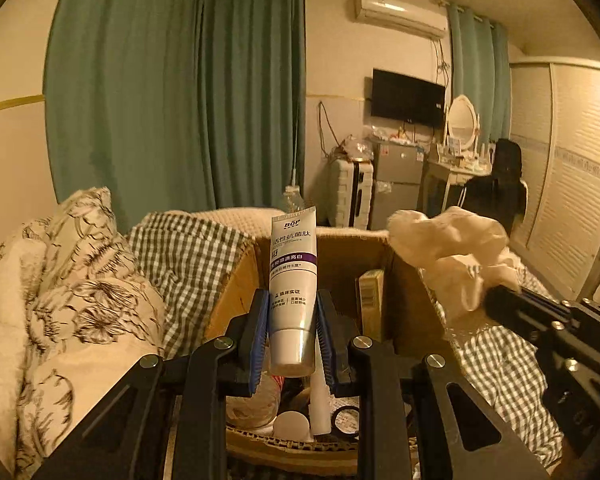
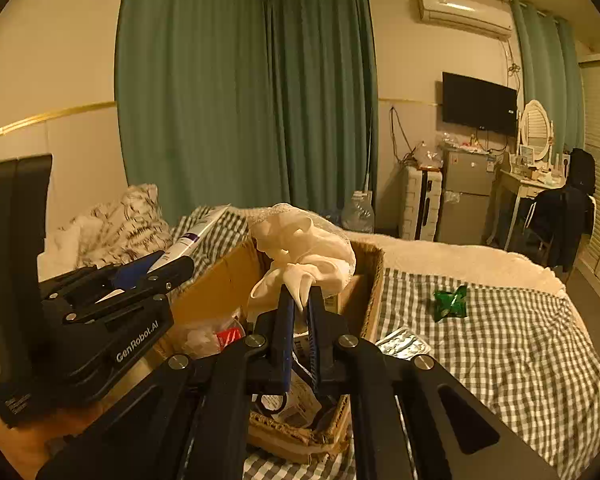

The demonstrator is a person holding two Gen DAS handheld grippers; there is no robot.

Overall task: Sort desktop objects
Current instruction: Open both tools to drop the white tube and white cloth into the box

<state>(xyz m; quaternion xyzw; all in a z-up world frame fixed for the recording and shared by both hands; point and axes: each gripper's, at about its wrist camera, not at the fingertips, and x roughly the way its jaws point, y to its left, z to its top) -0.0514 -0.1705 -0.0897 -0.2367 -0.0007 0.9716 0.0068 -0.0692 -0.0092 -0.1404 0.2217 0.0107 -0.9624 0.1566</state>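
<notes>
Two grippers work over one box (image 1: 236,280) that sits on the bed (image 2: 500,340), both carrying something.

Left gripper (image 1: 292,332), centre-bottom of left wrist view: fingers (image 1: 258,336) pinch a tube (image 1: 292,280) near its cap end. Tube stands upright, cap down, crimp up, w/ most of its body above the blue pads. Likely held low so the tube can go cap-first into the box, which lies right beneath; bottle, tape roll & other bits are visible down there.

Right gripper (image 2: 298,300), centre of right wrist view: fingers (image 2: 286,312) pressed nearly together on a corner of a cloth (image 2: 304,248). Rest of cloth bunches up beyond the tips, hanging over the box's open top. A thin pinch on one fold probably suffices since it's light & limp.

Both items hover above the box opening, not yet inside. Judging by that, the drop-in step looks close.

Still loose on the checked cover: green wrapper (image 2: 452,302) at right-centre of right wrist view, well apart from the fingers, & a foil pack (image 2: 404,346) just beside the box's right wall. Those seem to be left for sorting.
</notes>
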